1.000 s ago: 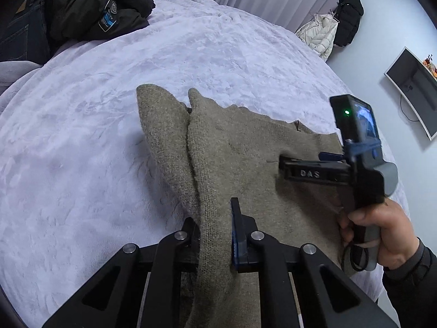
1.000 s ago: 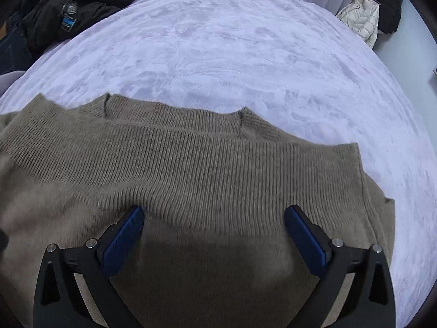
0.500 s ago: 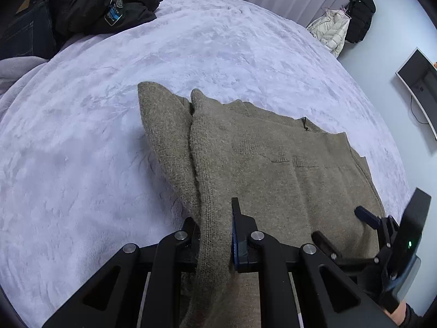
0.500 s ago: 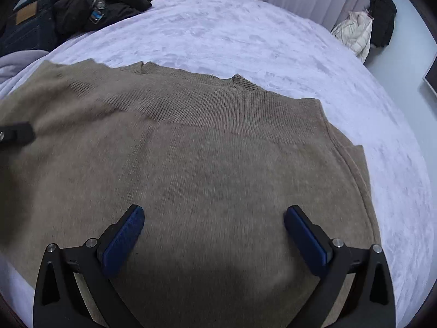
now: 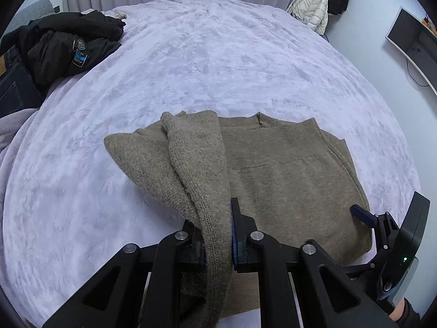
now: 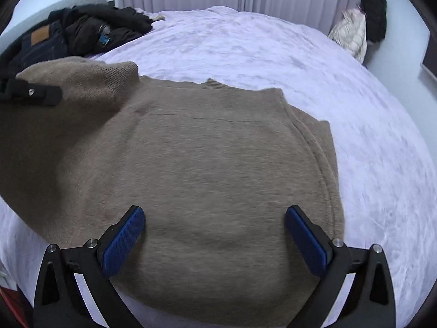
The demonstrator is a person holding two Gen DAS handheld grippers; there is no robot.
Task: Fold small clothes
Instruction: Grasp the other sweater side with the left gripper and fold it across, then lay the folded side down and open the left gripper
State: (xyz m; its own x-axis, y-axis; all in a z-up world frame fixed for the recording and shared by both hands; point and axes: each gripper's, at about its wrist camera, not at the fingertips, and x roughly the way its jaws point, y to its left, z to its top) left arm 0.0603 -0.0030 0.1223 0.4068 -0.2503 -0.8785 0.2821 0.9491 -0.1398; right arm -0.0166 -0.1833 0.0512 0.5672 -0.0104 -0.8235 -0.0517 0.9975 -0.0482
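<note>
One brown knit sweater vest (image 5: 286, 180) lies near the close edge of the bed (image 5: 218, 63), on its pale lilac plush cover. The left tongs (image 5: 217, 235) are clenched on a lifted fold of the vest's left side, which drapes over the flat part. The right tongs (image 6: 214, 239) hang released above the vest's lower part, touching nothing. One heap of dark clothes (image 5: 62, 46) sits at the far left corner. The wide cover beyond the vest is bare.

Bed (image 5: 218, 63) lies bare beyond the sweater (image 5: 286, 180); dark clothes (image 5: 68, 46) block only its far left corner.
</note>
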